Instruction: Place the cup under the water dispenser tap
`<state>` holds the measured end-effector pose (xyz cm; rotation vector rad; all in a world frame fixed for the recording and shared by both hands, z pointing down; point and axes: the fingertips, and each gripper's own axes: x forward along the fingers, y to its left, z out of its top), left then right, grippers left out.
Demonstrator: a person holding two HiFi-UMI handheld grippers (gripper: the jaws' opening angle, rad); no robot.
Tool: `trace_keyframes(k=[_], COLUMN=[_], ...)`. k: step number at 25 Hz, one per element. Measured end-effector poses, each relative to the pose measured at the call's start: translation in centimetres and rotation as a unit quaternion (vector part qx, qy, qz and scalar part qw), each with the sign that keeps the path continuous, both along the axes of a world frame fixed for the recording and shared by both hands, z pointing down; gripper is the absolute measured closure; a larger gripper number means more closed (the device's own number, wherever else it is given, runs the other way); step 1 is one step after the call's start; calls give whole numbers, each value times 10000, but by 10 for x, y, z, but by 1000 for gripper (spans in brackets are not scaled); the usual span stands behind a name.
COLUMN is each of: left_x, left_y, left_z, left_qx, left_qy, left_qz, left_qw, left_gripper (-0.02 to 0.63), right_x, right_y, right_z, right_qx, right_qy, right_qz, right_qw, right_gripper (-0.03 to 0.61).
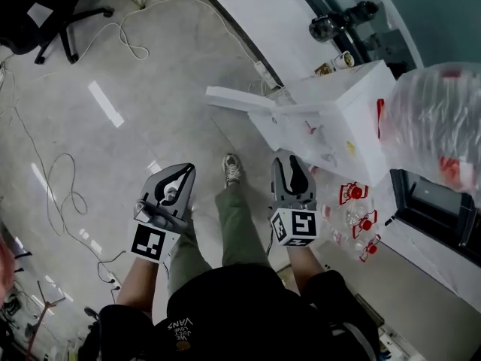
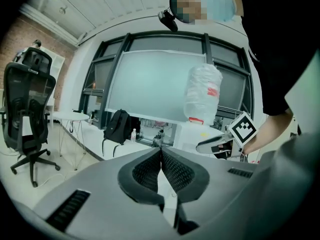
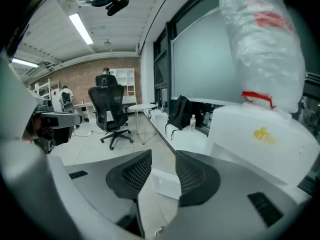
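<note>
The white water dispenser stands at the right under a plastic-wrapped bottle. Its red taps stick out on the side facing me. My right gripper hovers just left of the dispenser, open, with nothing between its jaws. The dispenser body and bottle fill the right of the right gripper view. My left gripper is held over the floor further left, its jaws shut together on nothing. Neither gripper holds a cup. What looks like a small patterned cup stands on the ledge behind the dispenser.
A white flap juts left from the dispenser's top. Cables trail over the grey floor, and a black office chair stands at far left. A black backpack leans on the white window ledge. My shoe shows between the grippers.
</note>
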<state>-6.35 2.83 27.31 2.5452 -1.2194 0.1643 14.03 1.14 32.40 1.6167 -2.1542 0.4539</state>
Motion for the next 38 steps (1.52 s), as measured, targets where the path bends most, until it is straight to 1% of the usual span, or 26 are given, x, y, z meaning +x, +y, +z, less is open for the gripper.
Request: trace_keyframes(k=[6, 7, 10, 18, 23, 27, 31, 34, 38], left_x=[0, 2, 8, 14, 22, 29, 38, 38, 42], left_y=[-7, -7, -3, -8, -18, -29, -37, -42, -48], left_z=[83, 97, 139, 248, 305, 336, 358, 379, 410], left_qx=[-307, -345, -344, -630, -698, -805, -833, -888, -994], left_qy=[-88, -120, -415, -425, -408, -326, -358, -434, -504], left_qz=[66, 128, 496, 582, 524, 350, 440, 449, 435], left_qw=[9995, 9992, 9973, 9954, 9953, 9956, 9949, 9941, 9928], left_gripper=[594, 594, 594, 594, 594, 594, 594, 594, 594], right_x=[-6, -6, -1, 21, 45, 60, 77, 97, 132], right_y=[-32, -36, -39, -39, -44, -57, -74, -84, -97], right_z=[98, 117, 173, 334, 425, 487, 533, 568, 607], right_qx=[-161, -218, -429, -1201, -1517, -1805, -1906, -2064, -2293], right_qy=[295, 314, 400, 727, 1101, 1357, 1823, 2241, 2733], right_qz=[-86, -69, 7, 114, 163, 260, 219, 97, 82], right_qw=[9994, 9992, 9983, 9900, 9821, 9738, 9644, 9524, 9342], right_gripper=[446, 445, 445, 446, 445, 445, 436, 434, 434])
